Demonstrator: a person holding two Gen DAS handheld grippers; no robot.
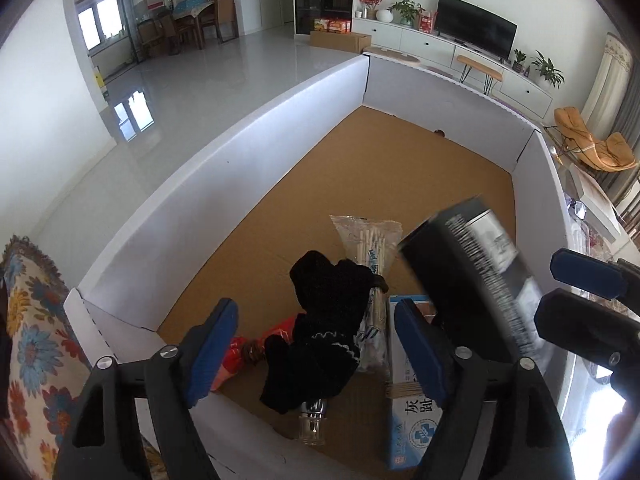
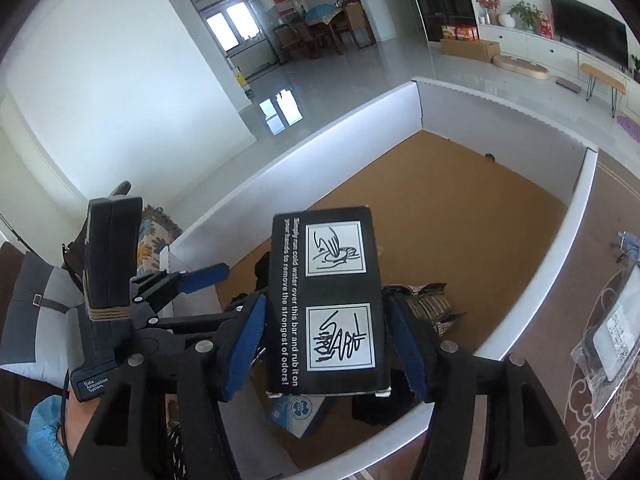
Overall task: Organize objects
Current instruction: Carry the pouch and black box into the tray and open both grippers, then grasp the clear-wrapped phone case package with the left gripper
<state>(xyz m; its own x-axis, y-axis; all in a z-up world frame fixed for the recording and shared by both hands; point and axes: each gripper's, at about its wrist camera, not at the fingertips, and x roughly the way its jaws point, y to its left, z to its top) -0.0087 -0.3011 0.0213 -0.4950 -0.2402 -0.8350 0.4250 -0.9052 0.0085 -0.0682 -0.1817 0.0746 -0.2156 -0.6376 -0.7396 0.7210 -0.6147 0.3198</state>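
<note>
1 white-walled tray (image 1: 224, 184) with a brown floor held a black cloth (image 1: 324, 320) near its front edge. Above it, the right gripper (image 2: 326, 344) clamped a black box (image 2: 326, 300); the left gripper (image 1: 316, 344) gaped wide, holding nothing.

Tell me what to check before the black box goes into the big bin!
1. Right gripper has hold of the black box: ok, a pad sits on each side.
2. Box is over the bin, not outside: ok.
3. Bare brown floor left to set it on: ok, the far half is free.
4. Left gripper out of the way: ok, open, holding nothing.
5. Black cloth and blue box below won't be hit: cannot tell.
</note>
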